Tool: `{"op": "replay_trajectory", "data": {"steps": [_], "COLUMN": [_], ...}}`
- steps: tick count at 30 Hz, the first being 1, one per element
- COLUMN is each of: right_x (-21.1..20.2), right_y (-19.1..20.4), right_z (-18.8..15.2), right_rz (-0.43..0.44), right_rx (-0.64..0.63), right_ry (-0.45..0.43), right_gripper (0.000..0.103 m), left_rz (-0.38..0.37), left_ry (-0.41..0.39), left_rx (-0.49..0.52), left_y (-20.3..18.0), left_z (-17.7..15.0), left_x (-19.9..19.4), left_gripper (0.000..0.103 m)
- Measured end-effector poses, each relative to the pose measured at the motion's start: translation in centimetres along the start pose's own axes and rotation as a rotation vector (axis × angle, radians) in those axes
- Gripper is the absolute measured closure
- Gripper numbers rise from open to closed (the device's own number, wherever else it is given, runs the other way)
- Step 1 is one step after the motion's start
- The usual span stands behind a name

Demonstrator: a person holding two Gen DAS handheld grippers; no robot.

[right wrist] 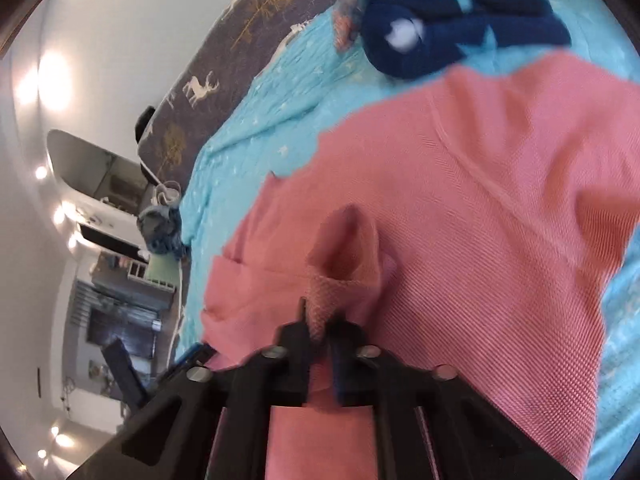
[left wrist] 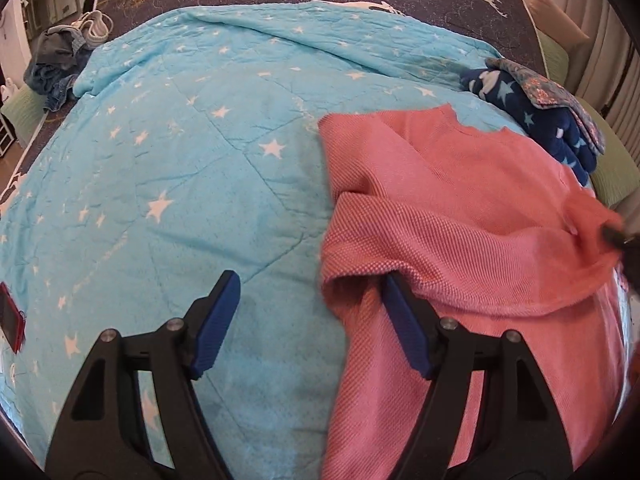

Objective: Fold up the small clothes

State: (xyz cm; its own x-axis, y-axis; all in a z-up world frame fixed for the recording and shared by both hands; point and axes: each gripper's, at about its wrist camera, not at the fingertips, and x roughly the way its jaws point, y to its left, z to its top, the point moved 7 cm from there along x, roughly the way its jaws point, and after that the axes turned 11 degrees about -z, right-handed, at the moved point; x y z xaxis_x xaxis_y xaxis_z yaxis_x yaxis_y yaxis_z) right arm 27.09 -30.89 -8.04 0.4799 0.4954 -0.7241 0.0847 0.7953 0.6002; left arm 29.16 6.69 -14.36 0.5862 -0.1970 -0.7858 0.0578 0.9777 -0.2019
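A pink knit garment (left wrist: 460,216) lies on the right side of a light blue star quilt (left wrist: 180,168). My left gripper (left wrist: 308,312) is open; its right finger (left wrist: 404,328) sits under the garment's folded near-left edge and its left finger (left wrist: 218,320) rests over bare quilt. My right gripper (right wrist: 320,320) is shut on a bunched edge of the pink garment (right wrist: 460,220) and holds it lifted above the quilt (right wrist: 256,120). Its tip also shows at the right edge of the left wrist view (left wrist: 616,234).
Folded dark blue star clothes (left wrist: 532,108) lie at the quilt's far right, also in the right wrist view (right wrist: 460,24). A heap of denim clothes (left wrist: 60,60) lies at the far left. A red phone-like object (left wrist: 12,320) lies at the left edge.
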Motion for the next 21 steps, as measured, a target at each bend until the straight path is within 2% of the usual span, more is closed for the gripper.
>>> {"op": "replay_trajectory", "data": {"steps": [4,6,8,11,14,16,18,19,21], "right_x": [-6.0,-8.3,-8.2,-5.7,-4.2,-4.8,-6.1,-6.8,-7.1], "right_y": [1.9,0.8,-0.6,-3.7,-6.7,-8.1,-7.9,-7.3,-3.4], "right_z": [1.1,0.9,0.1,-2.6,-4.3,-3.9,-2.7,-2.2,-0.6], "right_rz": [0.008,-0.014,-0.059,-0.162,-0.288,-0.372,-0.414,-0.42,-0.399], "right_rx": [-0.063,-0.06,-0.067,-0.067,-0.041,0.004,0.046,0.034,-0.086], "right_ry": [-0.201,-0.248,-0.214,-0.102,-0.04,-0.071,-0.14,-0.175,-0.222], "right_gripper": [0.101,0.101,0.1,0.096,0.092,0.09,0.086,0.085,0.072], "left_rz": [0.094,0.088,0.103,0.136,0.118,0.108,0.093,0.077,0.019], "left_ry": [-0.046,-0.069,-0.094,-0.106,-0.099,-0.101,-0.101,-0.097,-0.086], "left_rx": [0.011,0.021,0.033,0.055,0.058,0.053,0.045,0.038,0.03], "left_y": [0.9,0.9,0.7,0.3,0.0,0.2,0.5,0.5,0.1], "left_z": [0.2,-0.1,-0.6,-1.7,-2.6,-2.8,-2.6,-2.5,-2.1], "left_x": [-0.9,-1.7,-2.5,-3.4,-3.9,-4.2,-4.2,-4.0,-3.4], "left_gripper": [0.032,0.031,0.031,0.031,0.032,0.032,0.032,0.032,0.032]}}
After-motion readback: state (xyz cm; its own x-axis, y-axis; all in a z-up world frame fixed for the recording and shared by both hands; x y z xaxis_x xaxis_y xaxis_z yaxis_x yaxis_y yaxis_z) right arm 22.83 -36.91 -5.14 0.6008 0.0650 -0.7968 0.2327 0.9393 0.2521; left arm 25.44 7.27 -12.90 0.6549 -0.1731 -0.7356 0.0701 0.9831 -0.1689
